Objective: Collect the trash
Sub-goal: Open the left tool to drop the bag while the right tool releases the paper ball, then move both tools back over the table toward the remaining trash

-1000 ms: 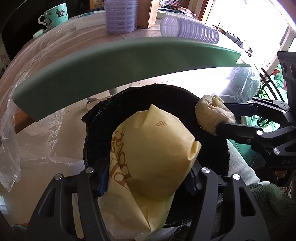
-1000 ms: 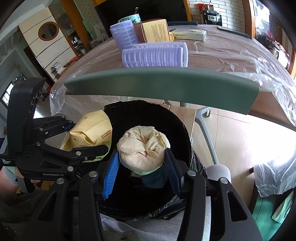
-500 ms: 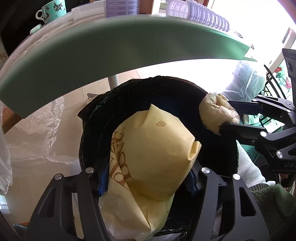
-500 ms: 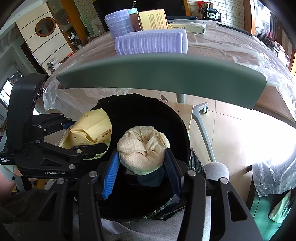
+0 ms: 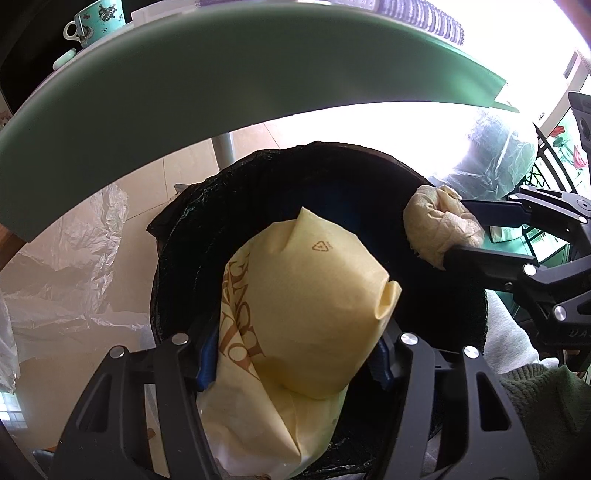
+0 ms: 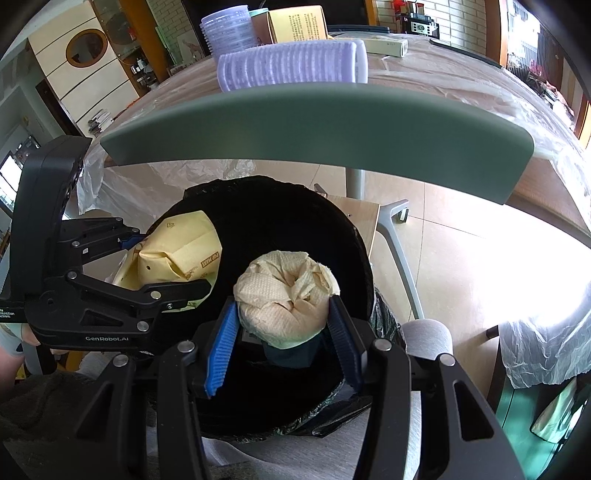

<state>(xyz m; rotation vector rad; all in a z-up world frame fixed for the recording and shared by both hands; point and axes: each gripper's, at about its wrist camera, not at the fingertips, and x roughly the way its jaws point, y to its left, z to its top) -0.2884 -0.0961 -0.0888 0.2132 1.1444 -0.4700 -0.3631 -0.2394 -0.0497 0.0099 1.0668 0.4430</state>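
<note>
A black-lined trash bin (image 5: 258, 177) (image 6: 295, 206) stands below both grippers. My left gripper (image 5: 295, 350) is shut on a crumpled yellow paper bag (image 5: 314, 314) and holds it over the bin's near left rim; the bag also shows in the right wrist view (image 6: 177, 251). My right gripper (image 6: 284, 332) is shut on a balled cream paper towel (image 6: 284, 295) held over the bin's opening; the towel shows at the right in the left wrist view (image 5: 436, 229).
A green chair back (image 5: 221, 81) (image 6: 314, 125) arches just beyond the bin. Behind it a plastic-covered table (image 6: 443, 74) carries stacked purple cups (image 6: 291, 66), a box (image 6: 295, 26) and a mug (image 5: 96, 22). Tiled floor lies around.
Both grippers with their loads have moved lower and closer over the bin's opening; the chair back now fills more of the upper view. Both grips are unchanged.
</note>
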